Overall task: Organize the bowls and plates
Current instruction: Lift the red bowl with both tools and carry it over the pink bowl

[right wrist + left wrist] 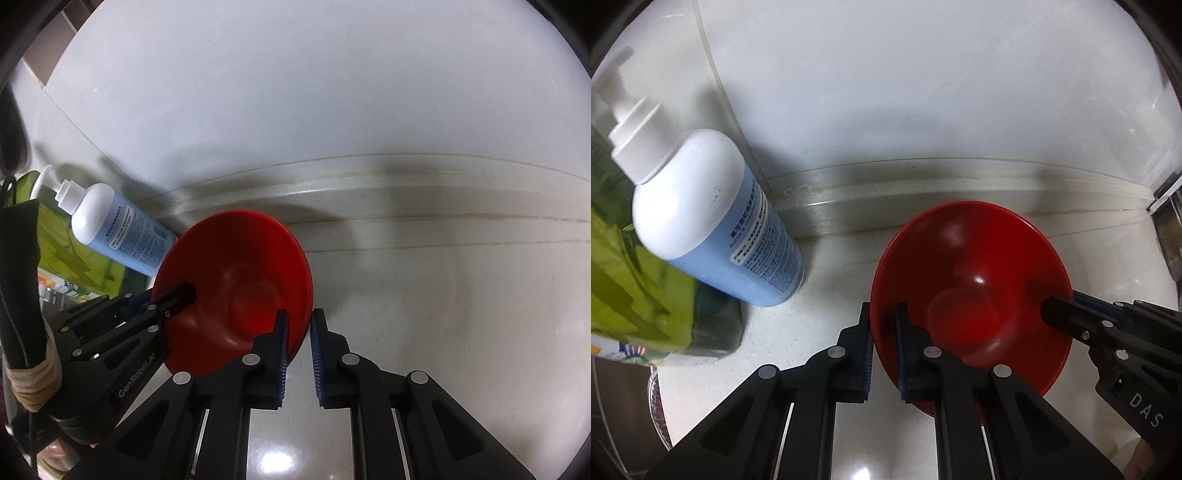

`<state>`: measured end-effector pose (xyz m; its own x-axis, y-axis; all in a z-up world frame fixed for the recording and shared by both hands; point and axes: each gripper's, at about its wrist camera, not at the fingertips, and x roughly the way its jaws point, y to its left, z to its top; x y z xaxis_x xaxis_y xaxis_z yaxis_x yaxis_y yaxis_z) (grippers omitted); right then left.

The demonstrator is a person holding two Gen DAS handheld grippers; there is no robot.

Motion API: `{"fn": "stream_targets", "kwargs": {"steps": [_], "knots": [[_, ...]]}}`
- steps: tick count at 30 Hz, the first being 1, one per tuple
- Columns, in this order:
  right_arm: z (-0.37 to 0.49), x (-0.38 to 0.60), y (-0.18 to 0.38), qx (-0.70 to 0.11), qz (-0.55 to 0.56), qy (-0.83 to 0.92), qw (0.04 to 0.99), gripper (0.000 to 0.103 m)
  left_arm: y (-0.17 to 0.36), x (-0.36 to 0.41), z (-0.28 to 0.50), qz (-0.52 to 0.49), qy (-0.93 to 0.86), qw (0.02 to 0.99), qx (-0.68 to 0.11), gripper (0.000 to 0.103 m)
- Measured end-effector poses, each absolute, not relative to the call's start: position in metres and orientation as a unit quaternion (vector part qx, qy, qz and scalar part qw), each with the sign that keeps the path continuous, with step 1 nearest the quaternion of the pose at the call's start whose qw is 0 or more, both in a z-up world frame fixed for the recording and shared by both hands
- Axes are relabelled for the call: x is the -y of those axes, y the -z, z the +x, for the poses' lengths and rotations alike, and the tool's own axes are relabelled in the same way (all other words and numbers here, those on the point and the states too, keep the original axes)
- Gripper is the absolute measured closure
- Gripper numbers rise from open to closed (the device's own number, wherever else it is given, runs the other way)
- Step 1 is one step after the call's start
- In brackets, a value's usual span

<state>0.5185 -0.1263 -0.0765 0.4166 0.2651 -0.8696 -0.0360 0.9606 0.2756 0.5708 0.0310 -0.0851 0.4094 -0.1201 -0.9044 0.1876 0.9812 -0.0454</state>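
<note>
red plastic bowl (971, 291) sits on a pale stone-look counter (827, 306), close to the low ledge at the foot of the white back wall (886, 92), as both handheld grippers pinch its rim from opposite sides.

left wrist view: the left gripper (884, 350) has its fingers nearly closed across the bowl's near-left rim, one blue ribbed pad (903, 354) inside the wall and the other outside. the right gripper (1060, 314) enters from the right edge and bites the right rim, its fingers drawn close together on it. a two-sided hold like this looks meant to keep a light, slippery bowl level for a lift. the bowl is round, so it has no long axis; its mouth opens upward and tips slightly toward the camera. a white-and-blue pump bottle (713, 229) stands to the left, well clear of the bowl, with a green packet (646, 288) nearer and further left.

right wrist view: the right gripper (298, 347) straddles the bowl's (236, 280) right rim, the left finger inside the bowl and the right finger outside; a narrow gap shows between the pads, with the thin wall held there. the left gripper (184, 291) reaches in from the left and grips the opposite rim. whether the bowl's base is touching the counter (443, 314) cannot be told. the pump bottle (118, 229) shows just behind the bowl's far-left edge.
</note>
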Motion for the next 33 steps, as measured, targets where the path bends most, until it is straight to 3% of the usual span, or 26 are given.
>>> {"fn": "stream_targets", "kwargs": {"steps": [33], "knots": [[0.332, 0.184, -0.023, -0.463, 0.129, -0.029, 0.876, 0.09, -0.035, 0.027, 0.393, 0.035, 0.219, 0.874, -0.432, 0.09]]}}
